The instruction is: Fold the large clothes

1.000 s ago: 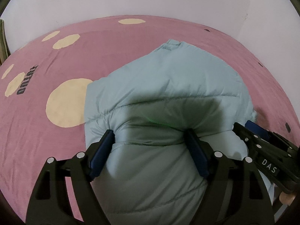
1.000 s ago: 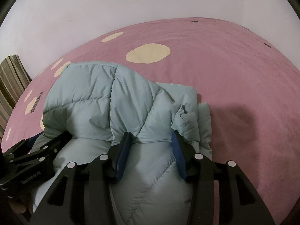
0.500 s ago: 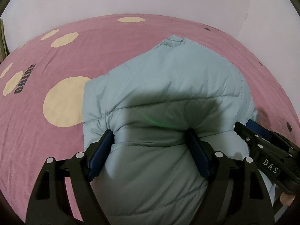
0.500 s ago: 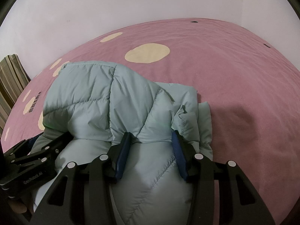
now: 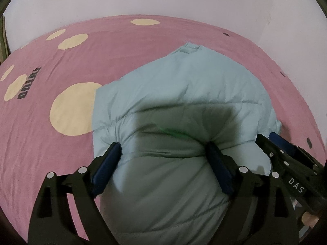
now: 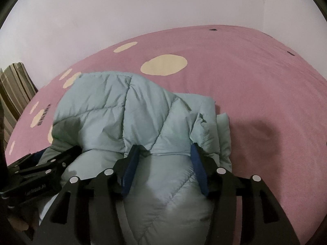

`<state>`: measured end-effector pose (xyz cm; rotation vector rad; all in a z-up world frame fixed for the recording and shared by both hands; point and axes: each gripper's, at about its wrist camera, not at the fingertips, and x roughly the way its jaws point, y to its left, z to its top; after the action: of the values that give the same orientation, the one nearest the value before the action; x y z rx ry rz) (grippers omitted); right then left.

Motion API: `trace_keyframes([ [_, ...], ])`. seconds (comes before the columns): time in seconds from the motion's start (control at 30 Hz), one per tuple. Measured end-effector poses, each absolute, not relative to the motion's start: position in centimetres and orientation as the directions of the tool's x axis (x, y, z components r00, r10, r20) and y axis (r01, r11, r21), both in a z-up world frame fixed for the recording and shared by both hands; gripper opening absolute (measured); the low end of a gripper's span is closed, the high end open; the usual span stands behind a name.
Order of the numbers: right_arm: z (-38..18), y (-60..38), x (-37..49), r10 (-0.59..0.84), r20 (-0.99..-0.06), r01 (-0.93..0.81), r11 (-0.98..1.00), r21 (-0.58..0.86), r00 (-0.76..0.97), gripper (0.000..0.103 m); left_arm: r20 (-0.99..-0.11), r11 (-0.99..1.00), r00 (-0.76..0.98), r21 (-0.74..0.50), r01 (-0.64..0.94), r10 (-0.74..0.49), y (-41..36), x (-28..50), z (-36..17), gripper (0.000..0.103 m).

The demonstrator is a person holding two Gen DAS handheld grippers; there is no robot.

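A pale blue quilted puffer jacket (image 5: 184,85) lies bunched on the pink bed cover; it also shows in the right wrist view (image 6: 122,110). My left gripper (image 5: 163,149) is shut on a thick puffed fold of the jacket, its blue pads pressed into both sides. My right gripper (image 6: 163,151) is shut on another fold of the same jacket. Each gripper shows in the other's view: the right one (image 5: 286,159) at the lower right edge, the left one (image 6: 40,171) at the lower left. The jacket's near edge is hidden under the grippers.
The pink bed cover (image 5: 122,47) with cream spots (image 5: 71,108) and dark lettering (image 5: 28,85) spreads around the jacket. White walls (image 6: 143,6) stand behind the bed. A striped cloth (image 6: 14,89) shows at the bed's left side.
Both grippers stay shut on the jacket. The view has shifted slightly and the jacket's far part sits a little flatter on the bed.
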<state>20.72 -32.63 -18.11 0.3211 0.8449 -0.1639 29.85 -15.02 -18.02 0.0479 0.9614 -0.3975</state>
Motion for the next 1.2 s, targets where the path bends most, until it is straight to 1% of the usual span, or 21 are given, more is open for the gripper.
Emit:
trace_keyframes([
  [0.07, -17.3, -33.0, 20.0, 0.007, -0.747, 0.261, 0.935, 0.241, 0.665, 0.063, -0.806, 0.923, 0.494, -0.16, 0.349, -0.326, -14.2, 29.8, -17.2, 0.087],
  [0.1, -16.9, -33.3, 19.4, 0.022, -0.74, 0.259, 0.929, 0.263, 0.672, 0.068, -0.803, 0.926, 0.495, -0.174, 0.335, -0.331, -13.6, 29.7, -16.8, 0.087],
  [0.13, -16.4, -33.9, 18.8, 0.037, -0.73, 0.264, 0.919, 0.294, 0.682, 0.071, -0.801, 0.929, 0.498, -0.186, 0.321, -0.333, -13.1, 29.6, -16.5, 0.088],
  [0.23, -15.3, -36.0, 17.1, 0.081, -0.697, 0.284, 0.875, 0.392, 0.713, 0.072, -0.791, 0.926, 0.489, -0.263, 0.27, -0.368, -10.3, 29.3, -15.7, 0.091],
  [0.33, -15.4, -38.5, 15.3, 0.133, -0.675, 0.309, 0.814, 0.492, 0.725, 0.073, -0.775, 0.902, 0.462, -0.378, 0.209, -0.432, -7.0, 28.8, -15.8, 0.091],
  [0.43, -17.3, -40.4, 14.1, 0.22, -0.668, 0.329, 0.735, 0.593, 0.711, 0.073, -0.751, 0.851, 0.408, -0.498, 0.166, -0.519, -5.0, 28.0, -17.1, 0.091],
  [0.5, -18.5, -40.5, 13.7, 0.257, -0.667, 0.338, 0.703, 0.625, 0.699, 0.073, -0.726, 0.812, 0.377, -0.562, 0.157, -0.575, -4.6, 27.6, -18.2, 0.091],
  [0.57, -19.8, -40.6, 13.6, 0.277, -0.676, 0.353, 0.685, 0.637, 0.683, 0.073, -0.714, 0.792, 0.362, -0.594, 0.142, -0.6, -4.7, 27.4, -19.0, 0.092],
  [0.63, -20.5, -40.9, 13.6, 0.284, -0.672, 0.355, 0.675, 0.646, 0.684, 0.076, -0.695, 0.764, 0.344, -0.635, 0.118, -0.631, -4.7, 27.5, -19.8, 0.093],
  [0.7, -20.6, -41.1, 13.6, 0.285, -0.666, 0.347, 0.677, 0.649, 0.689, 0.077, -0.687, 0.754, 0.342, -0.647, 0.112, -0.641, -5.1, 27.8, -20.0, 0.095],
  [0.87, -21.1, -40.7, 14.4, 0.336, -0.645, 0.308, 0.669, 0.677, 0.687, 0.078, -0.683, 0.741, 0.323, -0.665, 0.097, -0.655, -6.4, 28.2, -20.5, 0.095],
  [0.97, -21.2, -40.5, 14.2, 0.326, -0.643, 0.299, 0.682, 0.668, 0.694, 0.077, -0.684, 0.745, 0.341, -0.663, 0.08, -0.645, -6.8, 27.7, -20.7, 0.095],
  [1.0, -21.2, -40.5, 14.1, 0.322, -0.642, 0.298, 0.684, 0.666, 0.695, 0.076, -0.681, 0.742, 0.343, -0.666, 0.076, -0.647, -7.0, 27.5, -20.7, 0.093],
  [1.03, -21.3, -40.6, 13.9, 0.318, -0.641, 0.296, 0.687, 0.663, 0.698, 0.074, -0.679, 0.739, 0.343, -0.67, 0.073, -0.649, -7.1, 27.2, -20.8, 0.086],
  [1.07, -21.2, -39.8, 13.8, 0.315, -0.641, 0.295, 0.69, 0.661, 0.7, 0.071, -0.672, 0.729, 0.336, -0.682, 0.066, -0.659, -7.3, 27.1, -20.9, 0.083],
  [1.1, -21.2, -39.6, 13.7, 0.319, -0.638, 0.291, 0.689, 0.664, 0.701, 0.066, -0.673, 0.729, 0.337, -0.682, 0.062, -0.659, -7.4, 26.9, -21.0, 0.082],
  [1.2, -21.3, -37.8, 13.9, 0.336, -0.626, 0.279, 0.68, 0.678, 0.704, 0.055, -0.675, 0.733, 0.339, -0.676, 0.07, -0.655, -7.7, 26.5, -21.1, 0.073],
])
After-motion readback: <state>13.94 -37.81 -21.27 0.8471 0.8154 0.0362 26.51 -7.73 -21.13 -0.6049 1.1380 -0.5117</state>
